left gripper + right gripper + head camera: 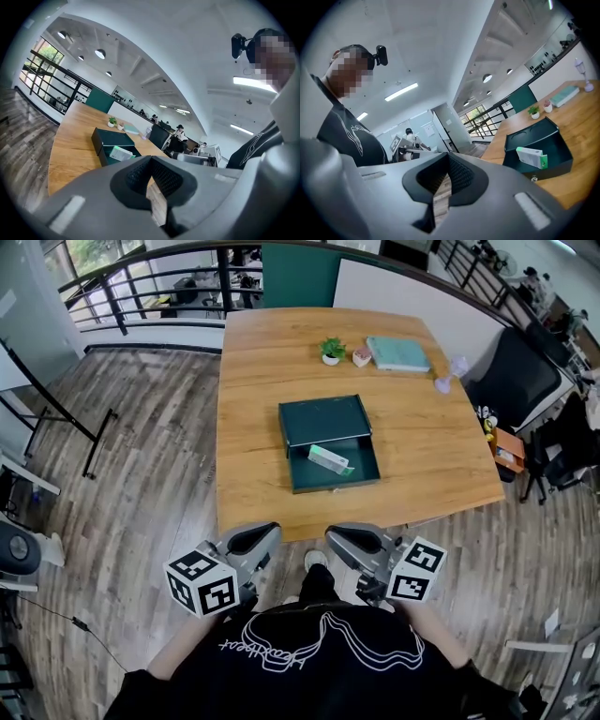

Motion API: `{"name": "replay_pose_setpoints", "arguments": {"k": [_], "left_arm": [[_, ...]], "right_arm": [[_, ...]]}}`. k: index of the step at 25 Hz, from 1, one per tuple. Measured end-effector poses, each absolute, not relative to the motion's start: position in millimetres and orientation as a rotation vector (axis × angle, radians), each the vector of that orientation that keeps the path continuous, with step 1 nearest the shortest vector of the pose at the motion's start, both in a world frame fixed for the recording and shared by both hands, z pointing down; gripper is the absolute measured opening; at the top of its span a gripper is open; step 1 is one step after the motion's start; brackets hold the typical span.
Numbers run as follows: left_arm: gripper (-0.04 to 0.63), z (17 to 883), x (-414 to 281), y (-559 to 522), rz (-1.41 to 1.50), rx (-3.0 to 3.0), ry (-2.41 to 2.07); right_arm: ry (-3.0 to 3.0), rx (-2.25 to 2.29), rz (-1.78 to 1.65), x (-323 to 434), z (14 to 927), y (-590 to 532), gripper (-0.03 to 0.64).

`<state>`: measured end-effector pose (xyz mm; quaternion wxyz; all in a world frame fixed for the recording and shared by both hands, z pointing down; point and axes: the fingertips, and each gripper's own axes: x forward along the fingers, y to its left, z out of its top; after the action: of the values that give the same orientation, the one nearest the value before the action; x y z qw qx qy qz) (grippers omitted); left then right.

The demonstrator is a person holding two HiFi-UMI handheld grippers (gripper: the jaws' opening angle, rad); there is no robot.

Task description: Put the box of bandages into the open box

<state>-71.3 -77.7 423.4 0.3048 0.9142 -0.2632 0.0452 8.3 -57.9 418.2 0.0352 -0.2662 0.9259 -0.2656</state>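
In the head view you held both grippers low, close to your body and short of the table's near edge. The left gripper (255, 535) and the right gripper (345, 538) each had its fingers pressed together with nothing between them. Well ahead of both sets of fingertips, the dark green open box (323, 420) sat on the wooden table (253, 371). The box of bandages (329, 460) lay at a slant inside its front tray, about midway ahead between your two grippers. Farther off stood a small potted plant (332, 351) and a teal book (397, 353). In the left gripper view, the left gripper (150, 161) showed its pads meeting at the tips and empty. The box of bandages (121, 152) rested in the open box (112, 138), beyond the fingertips and a little to their left. In the right gripper view, the right gripper (447, 158) was likewise closed on nothing. The box of bandages (531, 157) lay in the open box (532, 136), well apart to the right of the fingertips.
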Motion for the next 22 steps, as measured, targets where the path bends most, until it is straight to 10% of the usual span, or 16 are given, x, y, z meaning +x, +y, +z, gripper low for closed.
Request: {"name": "replay_pose_setpoints", "arguments": {"k": [22], "left_arm": [[0.0, 416.2, -77.5, -70.7, 0.094, 2.422, -0.719]], "right_arm": [[2.916, -0.887, -0.694, 7.5, 402.5, -44.5, 0.023]]}}
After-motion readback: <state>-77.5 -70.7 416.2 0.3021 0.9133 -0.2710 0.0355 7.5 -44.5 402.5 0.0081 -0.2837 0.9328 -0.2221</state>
